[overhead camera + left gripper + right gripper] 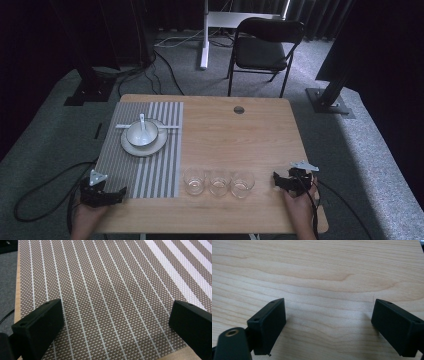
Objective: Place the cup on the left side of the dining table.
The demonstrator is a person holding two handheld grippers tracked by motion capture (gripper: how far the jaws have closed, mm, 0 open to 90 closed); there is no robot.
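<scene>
Two pairs of tongs sit at the bottom of the high view, and both are spread with nothing between their jaws. Your left tongs [114, 194] rest at the lower left of the frame, over the near corner of the grey-and-white striped woven placemat [160, 165]; in the left gripper view the jaws stand wide apart above its fine stripes [110, 297]. Your right tongs [278, 180] lie at the lower right, jaws wide over bare wood [327, 277] in the right gripper view.

Nearest to them, just left of the right tongs, three clear drinking glasses stand in a row along the lower middle of the light wooden surface [235, 135]: the left glass [194, 181] just beside the placemat's edge, the middle glass [218, 183], and the right glass [242, 184]. They are close together; whether they touch is hard to tell. At the upper left, on the placemat, a white ceramic bowl with a white spoon in it [142, 132] sits on a white round plate [131, 146].

You look to be at the start, with no grasp made. The likely next move is to bring the right tongs to the right glass, which stands closest to them. Keep the jaws wide, straddle its wall or body squarely, and close gently, since smooth glass may slip and a bump could knock its neighbour.
</scene>
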